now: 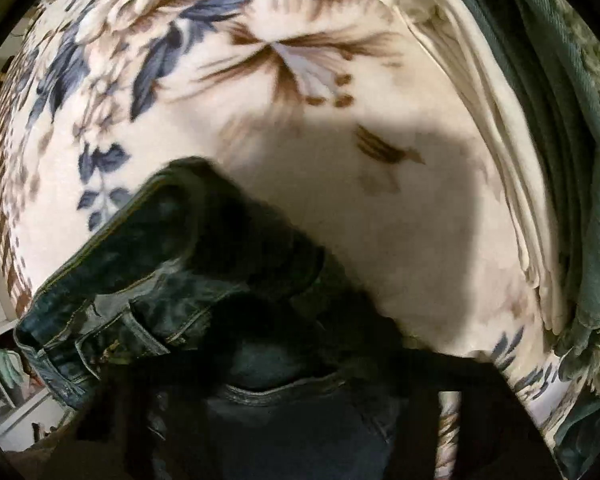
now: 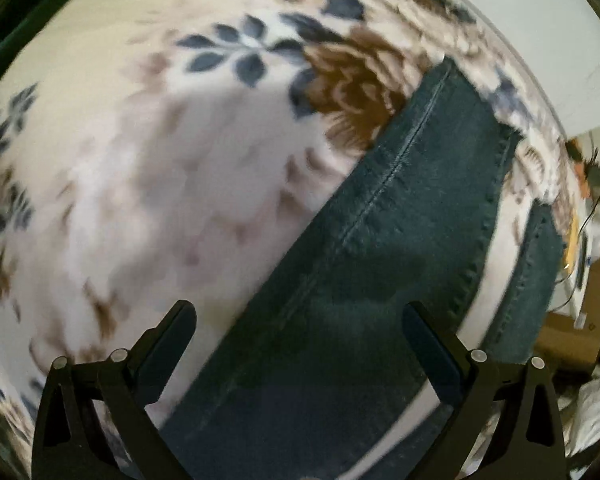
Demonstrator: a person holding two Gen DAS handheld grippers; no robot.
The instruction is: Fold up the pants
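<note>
Jeans (image 2: 380,240) of dark denim lie on a floral fleece blanket (image 2: 160,180) that covers a bed. In the right wrist view one leg runs straight toward its hem, and a second leg shows beside it near the bed edge. The waistband end (image 1: 140,280) is bunched under the left gripper (image 1: 300,420). This gripper is dark and blurred, so I cannot tell if its jaws press on the cloth. The right gripper (image 2: 300,320) hangs over the leg with jaws wide apart, holding nothing. Denim is thick, rather heavy and not slippery; it should keep a crease, and I judge the waistband and hem are the best places to hold. The blanket is soft and may drag along. A green cover (image 1: 572,160) lies at the side.
</note>
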